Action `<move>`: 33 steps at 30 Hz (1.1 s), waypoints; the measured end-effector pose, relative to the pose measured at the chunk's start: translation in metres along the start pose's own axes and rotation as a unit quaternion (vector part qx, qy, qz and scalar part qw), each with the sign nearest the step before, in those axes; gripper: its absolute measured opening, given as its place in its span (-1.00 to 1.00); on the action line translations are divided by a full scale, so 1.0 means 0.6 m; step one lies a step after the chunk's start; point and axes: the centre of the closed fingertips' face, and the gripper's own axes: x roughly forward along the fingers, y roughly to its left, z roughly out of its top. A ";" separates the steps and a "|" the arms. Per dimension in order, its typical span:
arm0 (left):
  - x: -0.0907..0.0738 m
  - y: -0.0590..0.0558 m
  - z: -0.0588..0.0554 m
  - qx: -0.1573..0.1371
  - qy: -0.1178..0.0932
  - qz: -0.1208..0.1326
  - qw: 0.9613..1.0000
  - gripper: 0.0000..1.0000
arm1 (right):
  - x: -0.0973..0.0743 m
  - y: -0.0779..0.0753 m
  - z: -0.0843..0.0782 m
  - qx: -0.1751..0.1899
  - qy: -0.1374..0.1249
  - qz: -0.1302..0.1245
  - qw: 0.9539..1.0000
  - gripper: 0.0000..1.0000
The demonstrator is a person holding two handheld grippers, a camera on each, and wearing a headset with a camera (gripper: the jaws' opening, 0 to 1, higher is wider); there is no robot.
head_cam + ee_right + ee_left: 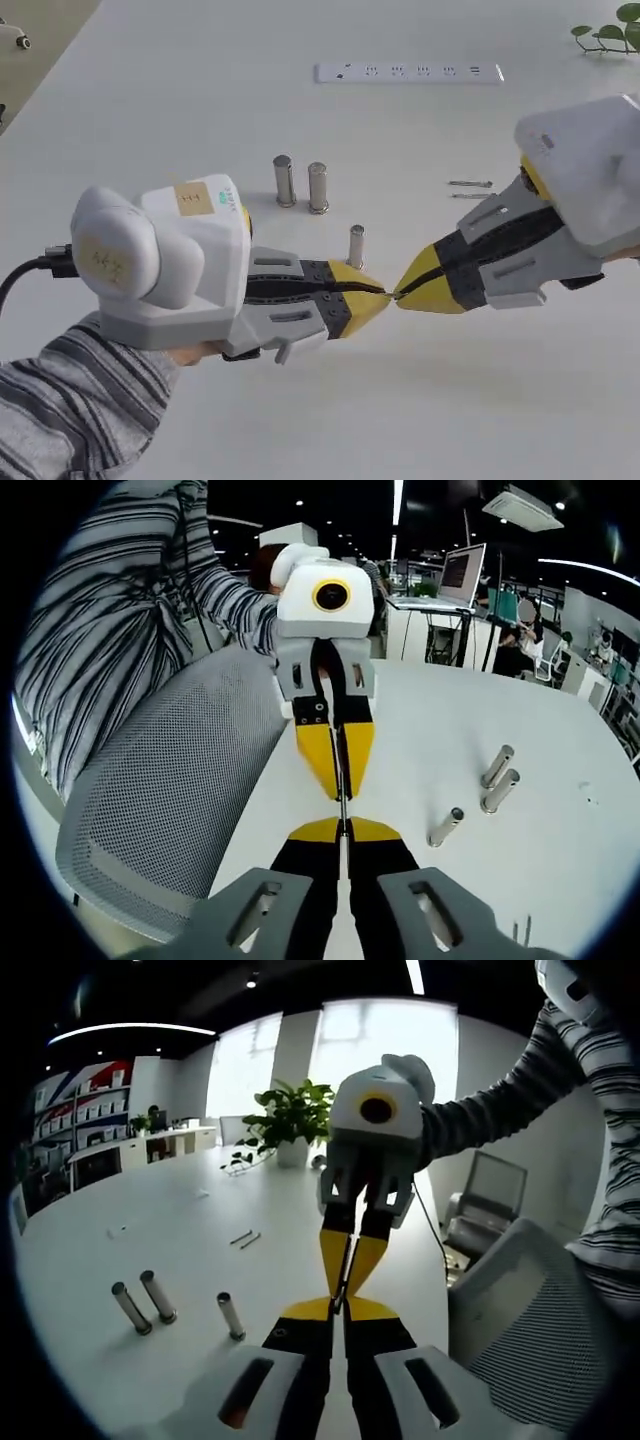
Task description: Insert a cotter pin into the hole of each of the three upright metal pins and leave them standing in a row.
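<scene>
Left gripper (378, 293) and right gripper (402, 291) meeting tip to tip, both clamping cotter pin (342, 785); three metal pins (317, 187) standing mid-table (200, 90).

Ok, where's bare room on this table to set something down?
Bare table runs between the power strip and the two rear pins, and along the near edge below the grippers. Crowded: by the front pin, where left gripper and right gripper meet on a cotter pin, and by loose cotter pins.

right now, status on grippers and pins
Left gripper, right gripper shut tip to tip on one cotter pin. Three metal pins upright, nearest just behind tips. Two spare cotter pins flat on table.
</scene>
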 end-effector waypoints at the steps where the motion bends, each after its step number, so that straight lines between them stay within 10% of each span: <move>1: 0.000 0.001 -0.001 0.001 0.001 0.003 1.000 -1.00 | 0.000 -0.001 -0.002 -0.003 0.003 -0.001 1.000 -1.00; 16: -0.007 0.056 -0.024 -0.006 0.007 0.105 0.994 -0.85 | -0.014 -0.055 -0.051 0.001 0.051 -0.060 0.997 -1.00; 33: 0.017 0.135 -0.057 -0.039 0.008 0.201 0.979 -0.72 | -0.016 -0.129 -0.094 0.042 0.096 -0.123 0.987 -1.00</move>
